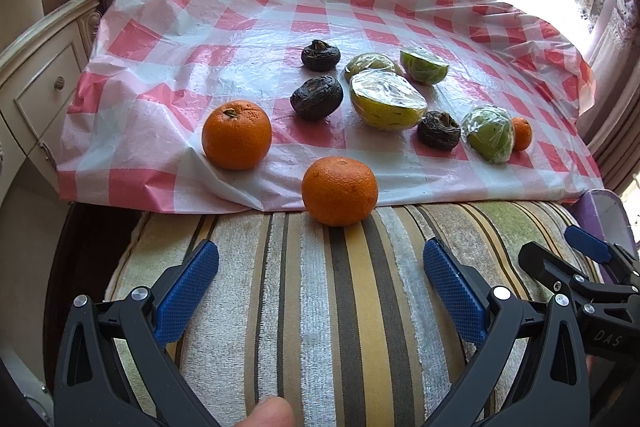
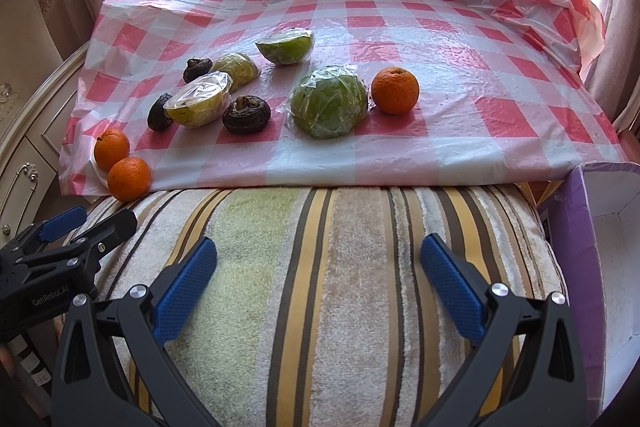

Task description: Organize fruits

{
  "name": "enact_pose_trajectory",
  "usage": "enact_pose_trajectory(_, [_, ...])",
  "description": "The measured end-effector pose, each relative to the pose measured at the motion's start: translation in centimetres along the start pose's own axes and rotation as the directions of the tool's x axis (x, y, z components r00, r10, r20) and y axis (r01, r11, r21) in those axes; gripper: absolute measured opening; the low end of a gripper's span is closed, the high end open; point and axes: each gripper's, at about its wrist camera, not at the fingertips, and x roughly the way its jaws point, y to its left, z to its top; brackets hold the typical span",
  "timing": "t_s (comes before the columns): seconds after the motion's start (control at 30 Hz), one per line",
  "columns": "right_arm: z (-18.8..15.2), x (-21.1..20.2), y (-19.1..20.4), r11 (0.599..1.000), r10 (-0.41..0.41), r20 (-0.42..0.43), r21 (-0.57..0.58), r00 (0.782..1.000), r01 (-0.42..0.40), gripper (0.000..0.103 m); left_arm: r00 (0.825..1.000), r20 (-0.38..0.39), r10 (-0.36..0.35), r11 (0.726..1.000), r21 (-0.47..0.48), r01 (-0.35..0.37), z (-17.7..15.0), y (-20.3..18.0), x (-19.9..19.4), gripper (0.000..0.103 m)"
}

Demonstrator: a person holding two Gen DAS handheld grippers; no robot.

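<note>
Fruits lie on a red-and-white checked plastic sheet [image 1: 208,27]. Two oranges [image 1: 237,135] [image 1: 339,191] sit at its near edge; a third orange [image 2: 395,90] lies further right. Three dark wrinkled fruits [image 1: 317,97] and several plastic-wrapped green halves [image 1: 387,99] [image 2: 329,101] lie between. My left gripper [image 1: 320,267] is open and empty above the striped cushion, just short of the nearest orange. My right gripper [image 2: 318,263] is open and empty over the cushion, to the right of the left one.
A striped cushion [image 2: 320,267] lies in front of the sheet. A purple box [image 2: 600,235] stands at the right. A cream cabinet with drawers [image 1: 44,75] stands at the left. Curtains and a bright window are behind.
</note>
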Motion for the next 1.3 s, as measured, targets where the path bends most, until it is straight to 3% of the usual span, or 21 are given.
enact_pose_trajectory(0.13, [0.0,-0.5,-0.2,0.998,0.042,-0.006,-0.050,0.999,-0.042,0.102,0.999,0.031,-0.020,0.999,0.033,0.019,-0.2,-0.3,-0.8,0.099])
enact_pose_trajectory(0.23, [0.3,-1.2,-0.8,1.000,0.010,0.021,-0.029,1.000,-0.010,0.102,0.996,0.073,-0.044,0.997,0.064,0.039,0.0,-0.8,-1.9,0.099])
enact_pose_trajectory(0.37, [1.7,-2.3,-2.1,0.999,0.028,0.078,-0.034,0.997,-0.025,0.102,0.995,0.075,-0.067,0.995,0.084,0.061,1.0,-1.2,-1.9,0.098])
enact_pose_trajectory(0.4, [2.3,-2.5,-2.4,0.999,0.008,0.100,-0.044,0.995,-0.004,0.102,0.996,0.066,-0.067,0.995,0.077,0.062,1.3,-1.2,-1.6,0.096])
enact_pose_trajectory(0.47, [3.6,-2.3,-3.4,0.999,-0.014,0.114,-0.044,0.993,0.019,0.102,0.996,0.038,-0.079,0.995,0.064,0.076,1.9,-1.0,-0.9,0.075])
enact_pose_trajectory(0.63, [6.2,0.0,-5.5,0.999,-0.035,0.090,-0.031,0.995,0.038,0.101,0.997,0.008,-0.072,0.995,0.075,0.071,3.0,-1.1,0.4,0.063])
enact_pose_trajectory(0.87, [8.5,3.6,-6.8,0.996,-0.076,0.034,-0.036,0.997,0.077,0.080,1.000,0.001,-0.020,0.991,0.130,0.020,3.8,-2.1,1.3,0.043])
enact_pose_trajectory(0.97, [9.0,5.0,-6.6,0.995,-0.083,0.007,-0.055,0.997,0.083,0.069,1.000,-0.002,0.009,0.988,0.151,-0.009,4.0,-2.4,1.6,0.042])
enact_pose_trajectory(1.13, [9.7,6.3,-6.3,0.995,-0.064,-0.014,-0.075,0.998,0.063,0.059,0.999,-0.033,0.009,0.993,0.117,-0.005,4.2,-1.7,2.3,0.042])
enact_pose_trajectory(1.2, [9.9,6.5,-6.1,0.995,-0.053,-0.014,-0.084,0.998,0.052,0.052,0.999,-0.041,0.012,0.994,0.108,-0.007,4.2,-1.5,2.5,0.041])
enact_pose_trajectory(1.27, [9.9,6.7,-5.7,0.995,-0.030,-0.018,-0.099,0.999,0.028,0.038,0.999,-0.041,0.010,0.995,0.102,-0.006,4.2,-1.4,2.6,0.039])
enact_pose_trajectory(1.3, [9.8,6.7,-5.5,0.994,-0.029,-0.017,-0.106,0.999,0.027,0.038,0.999,-0.041,0.011,0.995,0.101,-0.006,4.2,-1.3,2.5,0.039])
